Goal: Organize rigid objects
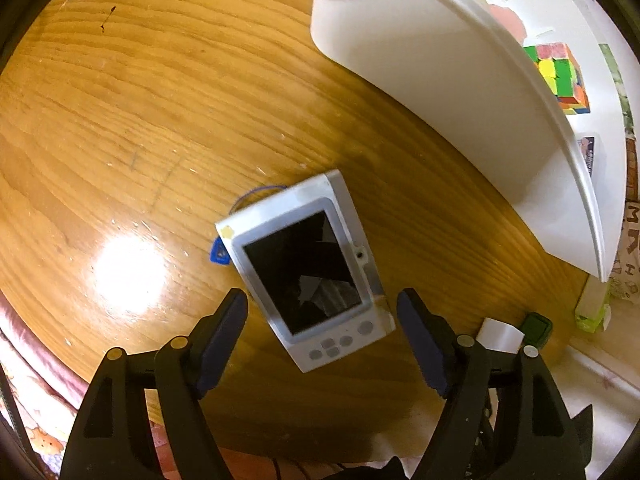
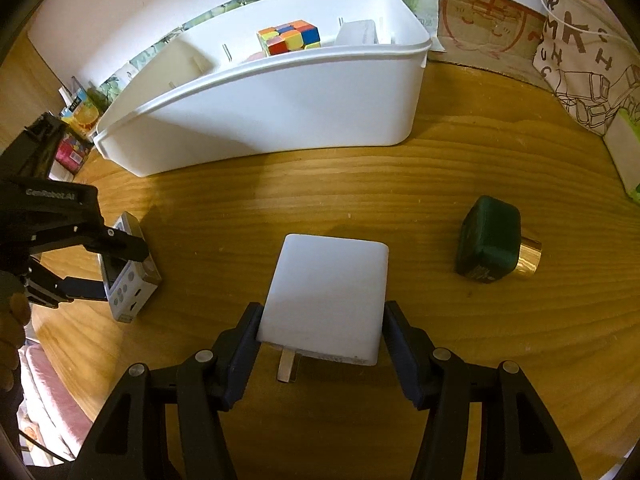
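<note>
A silver compact camera [image 1: 308, 268] with a dark screen lies flat on the wooden table, a blue strap tag [image 1: 219, 254] at its side. My left gripper [image 1: 322, 296] hangs over it, open, one finger on each side of the camera's lower end. The right wrist view shows the same gripper [image 2: 114, 268] astride the camera [image 2: 134, 280] at far left. My right gripper [image 2: 322, 320] is shut on a white plug charger [image 2: 328, 284], whose metal prong [image 2: 286, 366] shows underneath. A white bin [image 2: 280, 120] behind holds a colour cube [image 2: 288, 36] and a white box [image 2: 356, 32].
A dark green bottle [image 2: 488, 240] with a gold cap lies on the table to the right. A printed cloth bag [image 2: 580, 52] leans at the back right, and cartons [image 2: 80, 112] stand left of the bin. The table's edge runs near the camera, with pink cloth [image 1: 36, 360] below.
</note>
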{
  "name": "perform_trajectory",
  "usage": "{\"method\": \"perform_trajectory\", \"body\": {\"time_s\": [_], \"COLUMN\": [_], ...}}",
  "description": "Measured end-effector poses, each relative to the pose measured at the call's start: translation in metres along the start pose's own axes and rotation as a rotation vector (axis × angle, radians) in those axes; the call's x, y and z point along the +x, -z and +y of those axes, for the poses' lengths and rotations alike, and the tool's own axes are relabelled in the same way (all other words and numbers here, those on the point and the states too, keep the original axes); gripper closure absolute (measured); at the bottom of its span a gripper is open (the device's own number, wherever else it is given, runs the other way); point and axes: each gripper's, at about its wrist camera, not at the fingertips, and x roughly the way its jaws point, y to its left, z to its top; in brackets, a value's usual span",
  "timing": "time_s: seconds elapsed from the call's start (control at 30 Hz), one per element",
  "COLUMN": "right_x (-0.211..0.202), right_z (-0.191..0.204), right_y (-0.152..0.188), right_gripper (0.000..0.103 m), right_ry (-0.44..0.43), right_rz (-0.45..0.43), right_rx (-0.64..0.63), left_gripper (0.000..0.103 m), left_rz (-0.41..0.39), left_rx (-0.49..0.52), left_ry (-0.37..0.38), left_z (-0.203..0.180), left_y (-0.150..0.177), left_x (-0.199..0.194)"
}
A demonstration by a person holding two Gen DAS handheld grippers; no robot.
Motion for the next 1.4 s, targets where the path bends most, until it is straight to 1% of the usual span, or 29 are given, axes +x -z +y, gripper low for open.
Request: {"method": "perform_trajectory", "body": {"time_s": [0.07,0.27,0.3,0.37,0.5,0.63,0.7,0.73,0.77,0.83,0.9,1.0,1.1,1.17,1.2,1.27,1.37,1.4], "right_x": [-0.001,-0.002,-0.001,-0.002,-0.007,-0.012,-0.015,-0.016,-0.017,-0.019,-0.021,-0.024,-0.026,-0.027,-0.028,-0.029,-0.032,-0.033], "right_z": [-0.001,-0.002,-0.001,0.0,0.001,0.003,0.005,0.006,0.007,0.009,0.011,0.015,0.017,0.017,0.017,0.016,0.014,0.013], "right_y": [0.0,-0.001,-0.002,-0.002,0.0,0.002,0.004,0.005,0.006,0.009,0.011,0.016,0.02,0.024,0.026,0.029,0.032,0.032], "right_gripper": [0.043,0.043,0.044,0.044,0.044,0.044,0.044,0.044,0.045,0.045,0.045,0.045,0.045,0.045,0.045,0.045,0.045,0.045], "right_ry": [-0.004,-0.005,-0.005,-0.006,-0.006,-0.007,-0.007,-0.008,-0.009,-0.014,-0.018,-0.023,-0.03,-0.034,-0.036,-0.038,-0.038,-0.039], "right_rz": [-0.007,-0.009,-0.011,-0.015,-0.023,-0.038,-0.043,-0.047,-0.047,-0.05,-0.051,-0.054,-0.055,-0.054,-0.052,-0.05,-0.054,-0.055], "right_rx": [0.005,0.003,0.002,-0.001,-0.009,-0.022,-0.028,-0.032,-0.036,-0.04,-0.046,-0.057,-0.064,-0.065,-0.065,-0.066,-0.067,-0.068], "left_gripper": [0.032,0.034,0.034,0.035,0.035,0.038,0.047,0.06,0.07,0.077,0.077,0.077,0.073,0.058,0.055,0.043,0.033,0.032], "left_rz": [0.005,0.006,0.007,0.011,0.027,0.037,0.029,0.019,0.016,0.016,0.022,0.02,0.002,-0.006,-0.009,-0.011,-0.009,-0.006], "left_rx": [0.001,0.016,0.021,0.025,0.027,0.025,0.027,0.03,0.033,0.034,0.019,0.008,0.01,0.008,0.002,0.0,-0.018,-0.03], "left_ry": [0.021,0.039,0.043,0.047,0.047,0.058,0.061,0.063,0.071,0.081,0.088,0.094,0.105,0.107,0.107,0.113,0.115,0.113], "left_z": [0.002,0.003,0.012,0.014,0.021,0.03,0.034,0.036,0.039,0.042,0.05,0.053,0.054,0.057,0.057,0.055,0.054,0.053], "left_y": [-0.003,-0.01,-0.005,-0.005,0.004,0.011,0.016,0.017,0.019,0.021,0.029,0.038,0.043,0.045,0.044,0.043,0.042,0.041], "left_x": [-0.001,-0.005,-0.003,-0.004,-0.008,-0.012,-0.016,-0.02,-0.024,-0.027,-0.023,-0.028,-0.031,-0.034,-0.034,-0.033,-0.033,-0.031]}}
